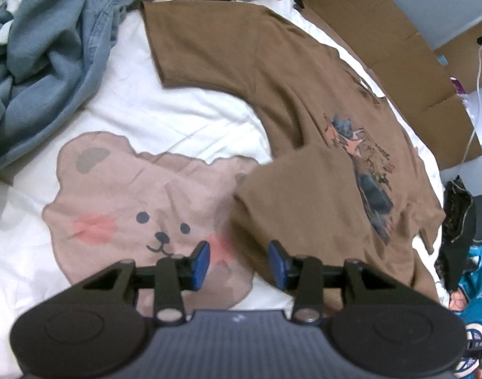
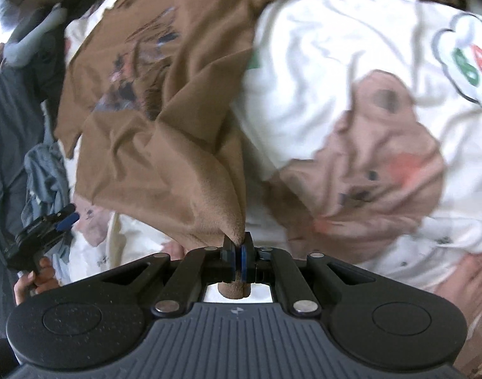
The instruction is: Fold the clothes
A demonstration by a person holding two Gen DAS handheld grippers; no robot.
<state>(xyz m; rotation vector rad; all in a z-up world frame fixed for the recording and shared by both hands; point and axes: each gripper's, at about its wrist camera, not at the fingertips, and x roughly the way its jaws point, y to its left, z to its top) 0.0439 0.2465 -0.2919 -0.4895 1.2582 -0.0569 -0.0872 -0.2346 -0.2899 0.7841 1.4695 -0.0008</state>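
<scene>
Brown shirt mid-fold on the bed

Right gripper [image 2: 237, 254] has its fingers clamped on a lifted fold of the brown T-shirt [image 1: 304, 101], which stretches away ahead; left gripper [image 1: 239, 260] hovers beside the hem, fingers apart (holding nothing).

The brown T-shirt [image 1: 304, 101] lies front-up on the bedding, its dark blue and pink chest print [image 1: 364, 170] showing. In the left wrist view it runs from one short sleeve at about 11 o'clock down to the hem at about 4 o'clock, and a corner at 6 o'clock is turned over onto the body, forming a soft fold. In the right wrist view the fabric rises in a creased, tented ridge from the spread part at 11 o'clock toward 6 o'clock, where a bunched tip of the cloth is pinched.
</scene>
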